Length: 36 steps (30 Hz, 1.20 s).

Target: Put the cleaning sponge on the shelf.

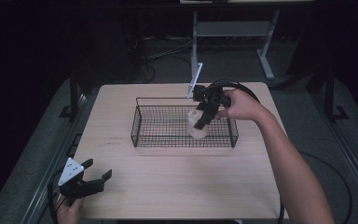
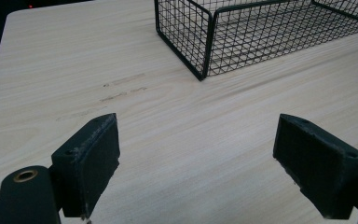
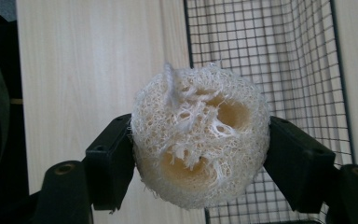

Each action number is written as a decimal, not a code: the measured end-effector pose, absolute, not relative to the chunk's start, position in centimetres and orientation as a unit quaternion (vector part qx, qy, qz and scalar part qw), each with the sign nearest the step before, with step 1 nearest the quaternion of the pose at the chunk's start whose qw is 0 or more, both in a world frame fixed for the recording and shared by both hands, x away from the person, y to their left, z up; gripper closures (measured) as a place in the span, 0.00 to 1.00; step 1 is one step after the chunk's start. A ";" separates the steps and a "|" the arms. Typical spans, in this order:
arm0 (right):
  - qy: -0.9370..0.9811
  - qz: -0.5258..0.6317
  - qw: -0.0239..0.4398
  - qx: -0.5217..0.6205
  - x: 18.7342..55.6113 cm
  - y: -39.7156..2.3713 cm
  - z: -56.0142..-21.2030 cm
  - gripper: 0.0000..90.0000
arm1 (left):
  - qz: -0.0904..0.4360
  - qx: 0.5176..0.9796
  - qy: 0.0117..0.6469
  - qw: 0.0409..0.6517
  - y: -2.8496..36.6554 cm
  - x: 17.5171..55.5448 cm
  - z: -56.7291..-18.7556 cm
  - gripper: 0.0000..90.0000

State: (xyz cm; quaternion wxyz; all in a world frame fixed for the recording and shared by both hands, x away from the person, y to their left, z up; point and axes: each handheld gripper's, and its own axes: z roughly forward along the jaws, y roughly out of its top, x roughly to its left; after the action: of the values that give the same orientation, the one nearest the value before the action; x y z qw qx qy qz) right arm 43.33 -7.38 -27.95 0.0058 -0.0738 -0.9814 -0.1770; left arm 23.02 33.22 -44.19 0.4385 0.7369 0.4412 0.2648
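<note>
From the high view, your right gripper [image 1: 200, 122] carries the pale fibrous loofah sponge [image 1: 197, 127] over the right end of the black wire mesh basket [image 1: 142, 133] on the light wooden table [image 1: 177, 182]; your left gripper [image 1: 95, 173] rests spread near the front-left corner. In the left gripper view, those jaws gape over bare wood. In the right gripper view, both pads clamp the loofah sponge [image 3: 200, 135] above the mesh. You seem mid-placement: lower it inside, then release.
</note>
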 end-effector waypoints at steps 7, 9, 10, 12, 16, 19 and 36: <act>-0.981 -0.176 0.004 -0.088 45.0 -7.3 -27.9 0.32 | 0.265 0.735 0.443 0.440 33.3 23.0 -44.2 0.15; -0.981 -0.171 0.004 -0.090 45.5 -7.1 -28.1 0.32 | 0.264 0.734 0.444 0.440 33.3 23.0 -44.2 0.15; -0.981 -0.171 0.004 -0.094 45.8 -7.1 -28.1 0.32 | 0.264 0.734 0.444 0.440 33.4 23.0 -44.2 0.15; -0.980 -0.173 0.003 -0.096 46.2 -7.0 -28.3 0.32 | 0.265 0.733 0.445 0.441 33.4 23.0 -44.2 0.15; -0.981 -0.164 0.003 -0.106 47.1 -6.8 -28.9 0.32 | 0.265 0.735 0.443 0.439 33.4 23.0 -44.2 0.15; -0.980 -0.167 0.003 -0.110 47.5 -6.7 -29.3 0.32 | 0.265 0.735 0.443 0.439 33.4 23.0 -44.2 0.15; -0.976 -0.176 0.025 -0.123 49.7 -6.0 -32.6 0.31 | 0.264 0.736 0.444 0.438 33.2 23.2 -44.2 0.15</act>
State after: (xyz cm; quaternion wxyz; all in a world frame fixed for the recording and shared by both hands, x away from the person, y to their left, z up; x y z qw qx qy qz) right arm 49.66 -6.01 -32.58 0.0247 -0.1227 -0.9764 -0.1757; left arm 23.16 33.23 -44.25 0.4383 0.7357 0.4440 0.2637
